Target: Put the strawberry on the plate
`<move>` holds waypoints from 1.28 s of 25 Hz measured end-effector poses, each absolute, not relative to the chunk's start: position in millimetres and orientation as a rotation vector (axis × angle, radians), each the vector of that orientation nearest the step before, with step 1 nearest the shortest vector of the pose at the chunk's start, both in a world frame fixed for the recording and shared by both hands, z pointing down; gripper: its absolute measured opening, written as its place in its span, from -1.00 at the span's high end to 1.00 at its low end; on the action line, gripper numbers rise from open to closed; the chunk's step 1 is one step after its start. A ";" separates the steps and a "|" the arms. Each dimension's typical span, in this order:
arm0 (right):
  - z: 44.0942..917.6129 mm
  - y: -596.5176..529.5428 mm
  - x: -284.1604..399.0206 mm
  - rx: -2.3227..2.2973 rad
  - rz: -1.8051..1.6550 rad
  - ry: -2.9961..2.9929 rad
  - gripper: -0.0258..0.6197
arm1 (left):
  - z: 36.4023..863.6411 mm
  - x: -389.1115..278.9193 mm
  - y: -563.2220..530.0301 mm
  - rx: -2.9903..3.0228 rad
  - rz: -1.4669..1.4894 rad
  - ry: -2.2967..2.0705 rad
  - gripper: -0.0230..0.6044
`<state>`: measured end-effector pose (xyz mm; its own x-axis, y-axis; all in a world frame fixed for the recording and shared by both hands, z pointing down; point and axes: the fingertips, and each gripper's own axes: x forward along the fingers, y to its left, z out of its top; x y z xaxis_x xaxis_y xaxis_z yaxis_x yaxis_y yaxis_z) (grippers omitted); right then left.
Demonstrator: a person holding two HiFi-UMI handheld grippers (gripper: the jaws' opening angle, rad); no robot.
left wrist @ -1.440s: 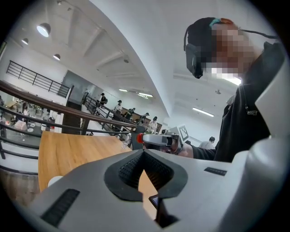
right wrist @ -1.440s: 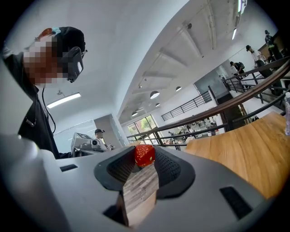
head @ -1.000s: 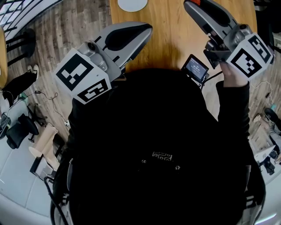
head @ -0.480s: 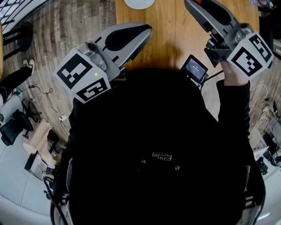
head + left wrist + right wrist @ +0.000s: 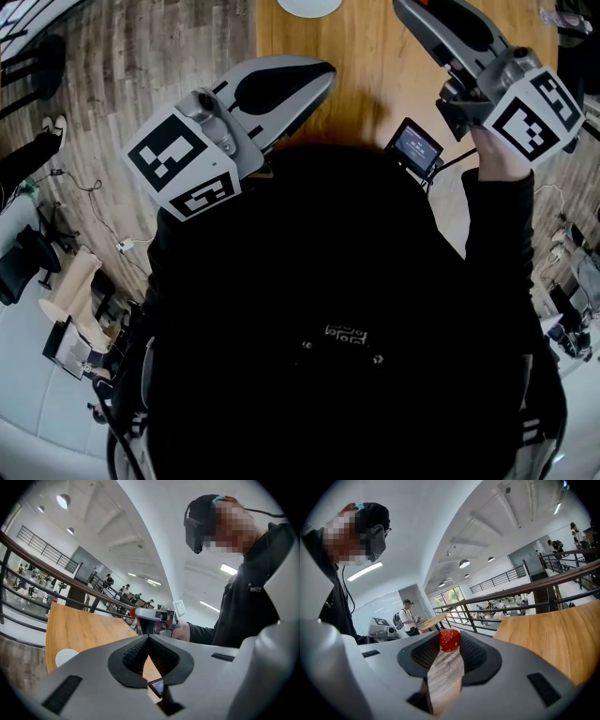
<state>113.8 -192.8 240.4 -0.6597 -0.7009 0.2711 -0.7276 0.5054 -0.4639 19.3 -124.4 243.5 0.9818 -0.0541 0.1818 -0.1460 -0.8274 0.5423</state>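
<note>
Far left of the bench (image 5: 375, 75) in the head view: a sliver of white plate (image 5: 309, 6), cut by the top edge. Shown more fully in the left gripper view, flat on the wood with a plain white face, well apart from the strawberry. Just below: left gripper (image 5: 317, 73), jaws closed tip to tip with nothing between, as read in its own view. Further right, a small lit screen (image 5: 417, 146) at the bench's near edge. Rightmost: right gripper (image 5: 405, 9), jaws part-way apart and clamped on the red strawberry (image 5: 449, 640), pinched at the very tips. Clear only in the right gripper view; in the head view just a red speck, too small to tell. Railing (image 5: 47, 569) visible from the gripper views alone.
</note>
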 end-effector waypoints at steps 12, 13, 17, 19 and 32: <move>260.0 -211.7 100.9 1.204 0.859 -2.656 0.48 | 264.1 12.3 -127.6 2.505 0.219 -0.149 0.93; 259.3 -209.5 101.7 1.200 0.865 -2.655 0.48 | 261.3 13.0 -124.7 2.503 0.220 -0.147 0.93; 245.4 -200.0 100.0 1.175 0.859 -2.639 0.48 | 245.7 15.7 -107.0 2.491 0.216 -0.139 0.93; 253.7 -209.4 94.2 1.159 0.860 -2.633 0.48 | 252.9 11.8 -111.7 2.481 0.216 -0.144 0.93; 297.1 -239.8 78.1 1.093 0.894 -2.600 0.48 | 277.1 -4.9 -128.4 2.433 0.194 -0.208 0.93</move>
<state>78.1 -239.8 297.1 -0.7127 -0.5885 0.3816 -0.6988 0.5482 -0.4596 -4.9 -128.4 277.1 0.9761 -0.0987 0.1935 -0.1999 -0.7571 0.6220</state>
